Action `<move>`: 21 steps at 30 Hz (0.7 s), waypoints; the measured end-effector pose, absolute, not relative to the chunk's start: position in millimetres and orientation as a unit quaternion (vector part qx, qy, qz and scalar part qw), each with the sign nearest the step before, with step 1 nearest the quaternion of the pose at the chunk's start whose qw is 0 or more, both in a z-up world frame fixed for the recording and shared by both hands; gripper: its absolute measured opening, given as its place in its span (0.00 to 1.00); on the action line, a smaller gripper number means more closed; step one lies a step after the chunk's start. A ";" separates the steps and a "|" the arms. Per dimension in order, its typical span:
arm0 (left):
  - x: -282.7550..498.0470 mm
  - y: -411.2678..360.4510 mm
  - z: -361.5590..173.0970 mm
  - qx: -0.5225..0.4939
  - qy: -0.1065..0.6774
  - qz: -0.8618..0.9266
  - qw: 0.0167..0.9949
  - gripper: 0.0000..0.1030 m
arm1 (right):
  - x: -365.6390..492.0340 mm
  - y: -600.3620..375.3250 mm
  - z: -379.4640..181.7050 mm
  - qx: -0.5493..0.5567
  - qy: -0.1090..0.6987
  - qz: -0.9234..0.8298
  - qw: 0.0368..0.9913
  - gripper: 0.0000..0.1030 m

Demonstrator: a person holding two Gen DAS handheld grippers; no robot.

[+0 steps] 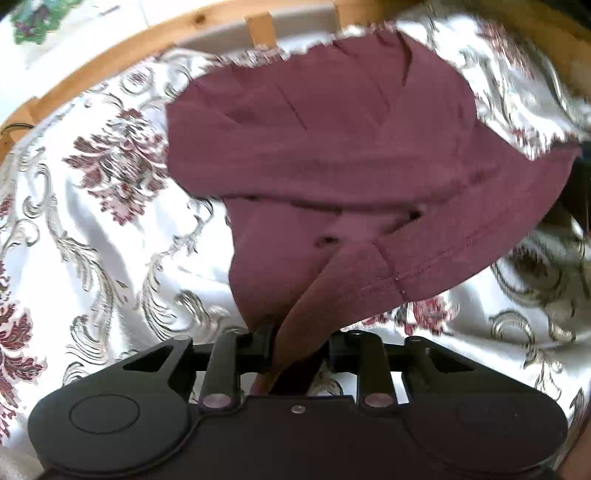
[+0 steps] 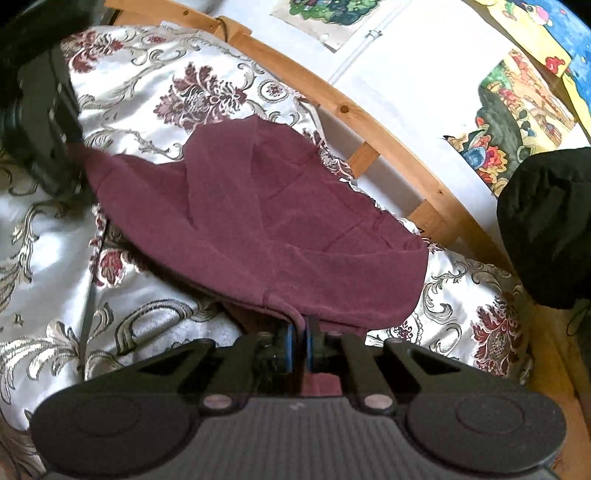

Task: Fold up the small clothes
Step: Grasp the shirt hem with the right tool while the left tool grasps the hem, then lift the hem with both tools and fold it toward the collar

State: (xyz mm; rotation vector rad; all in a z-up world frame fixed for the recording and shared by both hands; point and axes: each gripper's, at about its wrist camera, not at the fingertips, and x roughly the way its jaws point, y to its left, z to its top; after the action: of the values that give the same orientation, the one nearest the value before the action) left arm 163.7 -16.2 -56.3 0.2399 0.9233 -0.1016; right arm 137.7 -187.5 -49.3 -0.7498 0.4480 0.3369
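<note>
We see a bed spread with a silvery white satin cover [image 2: 122, 85] woven with burgundy flowers and grey-gold scrolls; it lies rumpled and shines in bright light. Along the far side runs a curved rail of pale knotty wood [image 2: 343, 107], carried on short wooden blocks [image 1: 260, 29]. Beyond it stands a white wall [image 2: 413, 99] hung with colourful painted pictures [image 2: 517, 122]. At the right, near the rail, a dark lumpy bundle [image 2: 546, 229] sits, which we cannot identify.
</note>
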 end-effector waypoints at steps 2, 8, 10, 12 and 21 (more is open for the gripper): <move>163.2 -11.2 -53.2 0.107 0.432 -0.045 0.894 0.21 | 138.0 -186.7 -53.3 -0.367 0.219 0.160 0.890 0.07; 173.2 -2.7 -61.5 0.089 0.464 -0.026 0.881 0.32 | 155.0 -178.2 -86.0 -0.419 0.324 0.152 0.835 0.48; 178.1 -1.5 -66.3 0.085 0.481 -0.022 0.872 0.32 | 159.4 -175.8 -97.0 -0.432 0.353 0.161 0.814 0.51; 179.2 1.9 -68.7 0.078 0.486 -0.022 0.870 0.29 | 159.1 -175.8 -97.0 -0.433 0.351 0.161 0.815 0.46; 162.6 7.8 -51.6 0.044 0.435 -0.035 0.899 0.11 | 148.1 -191.1 -75.1 -0.410 0.300 0.124 0.852 0.06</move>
State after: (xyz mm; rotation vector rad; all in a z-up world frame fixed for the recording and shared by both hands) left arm 162.6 7.8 -51.6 0.0907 0.9014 -0.0721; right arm 148.1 -191.1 -75.1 -0.8639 0.6321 0.2607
